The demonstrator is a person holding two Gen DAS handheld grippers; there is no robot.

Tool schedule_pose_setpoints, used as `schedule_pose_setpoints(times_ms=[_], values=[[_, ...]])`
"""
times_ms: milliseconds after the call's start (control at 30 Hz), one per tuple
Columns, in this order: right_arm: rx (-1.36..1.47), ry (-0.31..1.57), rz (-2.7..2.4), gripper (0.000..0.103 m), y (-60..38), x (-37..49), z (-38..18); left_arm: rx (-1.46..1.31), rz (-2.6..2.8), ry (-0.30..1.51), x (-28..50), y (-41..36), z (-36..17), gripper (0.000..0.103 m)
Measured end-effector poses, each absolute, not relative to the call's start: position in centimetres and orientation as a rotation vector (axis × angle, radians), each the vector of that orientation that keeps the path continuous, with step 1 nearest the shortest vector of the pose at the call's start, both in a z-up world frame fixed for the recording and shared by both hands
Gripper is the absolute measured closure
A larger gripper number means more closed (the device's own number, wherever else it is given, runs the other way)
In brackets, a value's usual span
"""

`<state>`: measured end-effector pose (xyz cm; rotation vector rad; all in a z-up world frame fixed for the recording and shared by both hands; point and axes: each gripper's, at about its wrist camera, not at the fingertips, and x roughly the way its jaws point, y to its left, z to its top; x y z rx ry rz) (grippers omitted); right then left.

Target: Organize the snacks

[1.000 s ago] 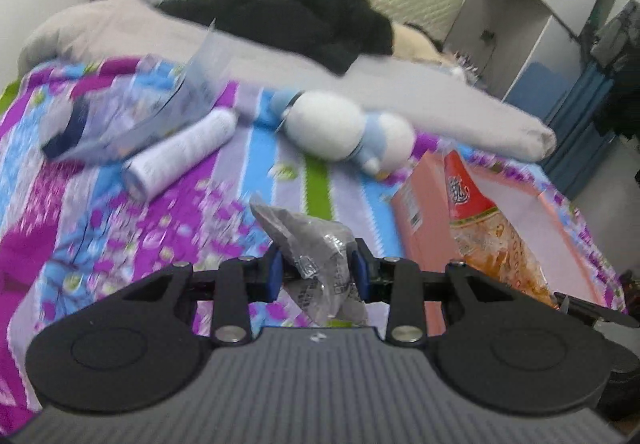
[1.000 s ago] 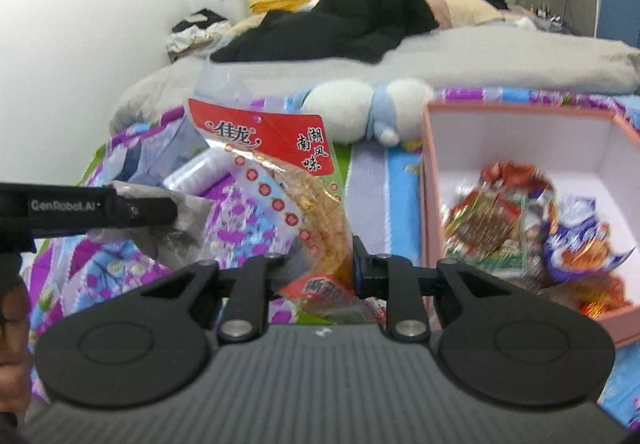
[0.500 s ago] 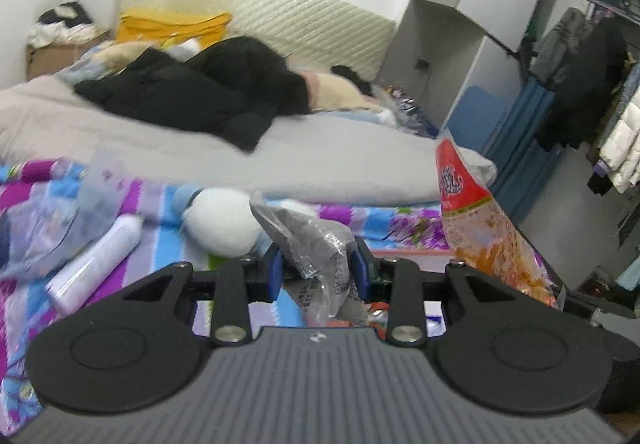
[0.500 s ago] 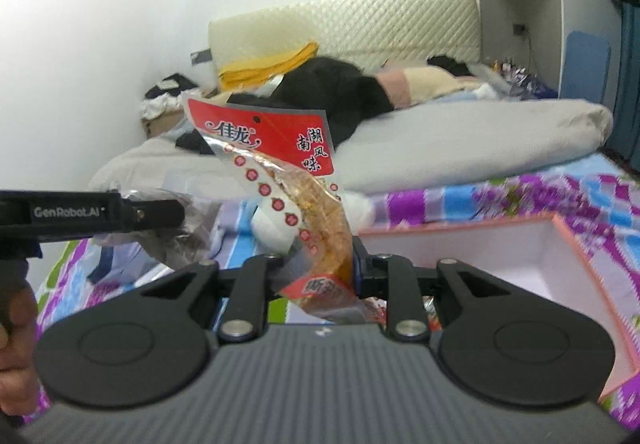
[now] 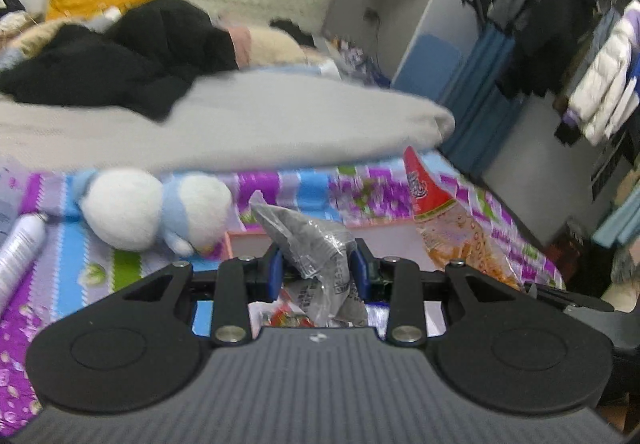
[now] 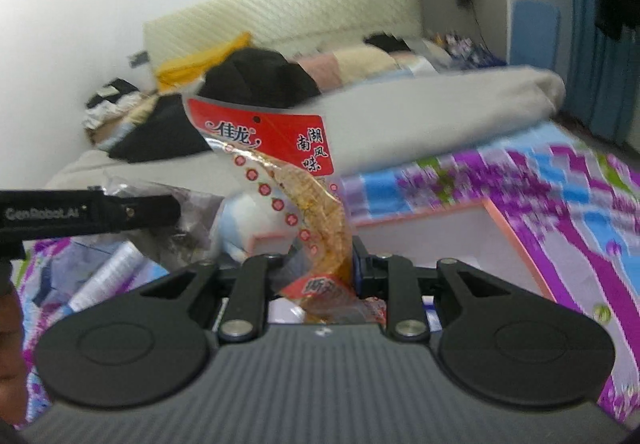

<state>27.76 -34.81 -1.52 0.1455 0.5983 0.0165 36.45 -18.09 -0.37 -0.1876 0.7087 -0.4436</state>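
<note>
My left gripper (image 5: 316,270) is shut on a crinkled grey snack packet (image 5: 314,244) that sticks up between its blue pads. My right gripper (image 6: 326,264) is shut on a red and orange snack bag (image 6: 280,168), held upright; the same bag (image 5: 444,220) shows at the right of the left wrist view. Both hang above a pink-rimmed white box (image 6: 480,228) on the flowered bedspread. Some snack packets (image 5: 288,314) lie in the box, mostly hidden behind my left gripper. The left gripper's finger (image 6: 88,212) shows in the right wrist view with the grey packet (image 6: 188,220) beside it.
A white and blue plush toy (image 5: 156,208) lies just beyond the box's far left corner. A white cylinder (image 5: 18,248) and clear wrapping (image 6: 64,272) lie to the left. A grey duvet (image 5: 240,124) and black clothes (image 5: 120,60) cover the bed behind. A wardrobe and hanging clothes (image 5: 592,84) stand at right.
Both grippers have risen and swung to the right with their packets still held. The box now sits right below them, and the plush toy has slid to the left of view.
</note>
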Motion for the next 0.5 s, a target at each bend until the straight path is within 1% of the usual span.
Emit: schedule_pose_setpoints(times_ms=[267, 500], values=[[0.196, 0.747, -0.030, 0.077, -37.8, 29.2, -7.8, -0.148, -0.475, 0.851, 39.5, -21.8, -7.2, 0.063], [0.243, 0.873, -0.037, 0.076, -39.2, 29.3, -12.4, -0.121, -0.496, 0.946, 39.8, -23.4, -12.1, 0.063]])
